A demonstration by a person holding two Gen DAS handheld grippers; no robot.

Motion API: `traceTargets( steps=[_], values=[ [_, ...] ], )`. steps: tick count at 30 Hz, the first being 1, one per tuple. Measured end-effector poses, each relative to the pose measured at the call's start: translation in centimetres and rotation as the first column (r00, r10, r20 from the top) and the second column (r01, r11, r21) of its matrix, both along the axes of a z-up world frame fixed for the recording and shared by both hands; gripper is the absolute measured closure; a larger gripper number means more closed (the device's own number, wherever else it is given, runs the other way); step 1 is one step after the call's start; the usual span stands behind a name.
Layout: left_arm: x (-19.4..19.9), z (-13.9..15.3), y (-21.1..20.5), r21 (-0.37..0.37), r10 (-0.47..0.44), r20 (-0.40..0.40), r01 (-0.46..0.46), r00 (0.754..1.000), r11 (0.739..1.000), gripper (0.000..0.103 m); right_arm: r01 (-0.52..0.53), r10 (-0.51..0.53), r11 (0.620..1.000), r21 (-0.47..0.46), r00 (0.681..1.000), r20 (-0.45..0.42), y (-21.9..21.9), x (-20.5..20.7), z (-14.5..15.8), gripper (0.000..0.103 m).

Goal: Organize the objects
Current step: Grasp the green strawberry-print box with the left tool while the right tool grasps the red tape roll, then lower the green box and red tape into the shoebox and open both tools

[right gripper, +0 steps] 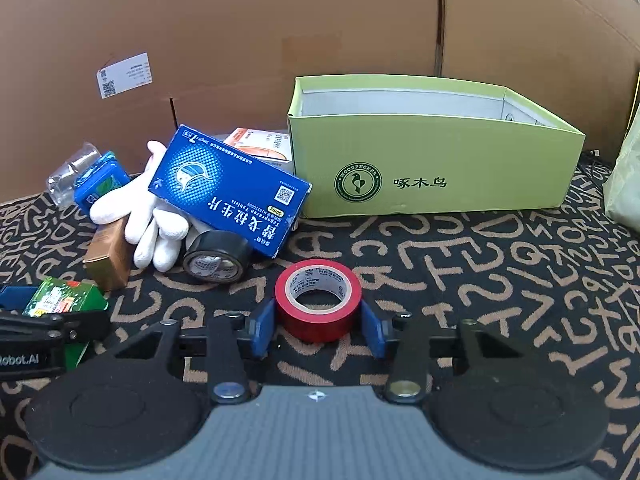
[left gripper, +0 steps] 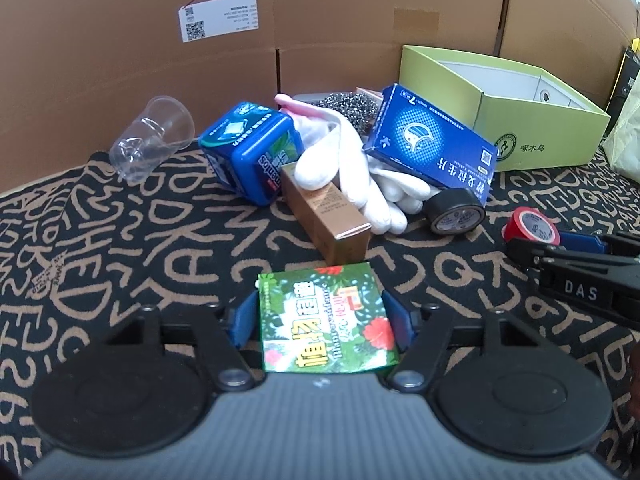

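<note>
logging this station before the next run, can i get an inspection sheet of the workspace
surface: black mat with tan lettering.
job's things: green floral box between left jaws; red tape roll between right jaws; open green bin at the back.
clutter: piled blue pill box, white gloves, black tape roll, gold box, blue tin, steel scourer, tipped clear cup.
grippers: left gripper grips the box; right gripper flanks the tape, contact unclear.
cables: nothing seen.
surroundings: cardboard wall.

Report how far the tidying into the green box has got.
Done: nothing shows in the green box. In hand: left gripper around the green packet, right gripper around the red tape. Left: black tape, gloves, blue carton, cup.
</note>
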State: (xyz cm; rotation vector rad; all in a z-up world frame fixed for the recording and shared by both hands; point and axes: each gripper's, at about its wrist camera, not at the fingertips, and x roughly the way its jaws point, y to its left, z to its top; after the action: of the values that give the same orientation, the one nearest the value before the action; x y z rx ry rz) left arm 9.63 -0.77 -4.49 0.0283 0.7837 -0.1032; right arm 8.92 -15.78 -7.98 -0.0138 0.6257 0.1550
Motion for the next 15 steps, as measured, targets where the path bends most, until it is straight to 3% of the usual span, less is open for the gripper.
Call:
traceTargets(
  steps=[7,15],
  values=[
    [-0.6,1.4,-0.3,-0.012,-0.018,0.028,0.019,0.999,1.0,0.038,-0.023,0.021,0.998,0.054,0.999,0.034,-0.6,-2.0,1.3,0.053],
    [0.3,6.5,-2.6,-0.023,-0.113,0.142,0.118,0.983,0.993,0.038,-0.056,0.044,0.995,0.087,0.99,0.136,-2.6,-3.2,5.8,0.053]
  ],
)
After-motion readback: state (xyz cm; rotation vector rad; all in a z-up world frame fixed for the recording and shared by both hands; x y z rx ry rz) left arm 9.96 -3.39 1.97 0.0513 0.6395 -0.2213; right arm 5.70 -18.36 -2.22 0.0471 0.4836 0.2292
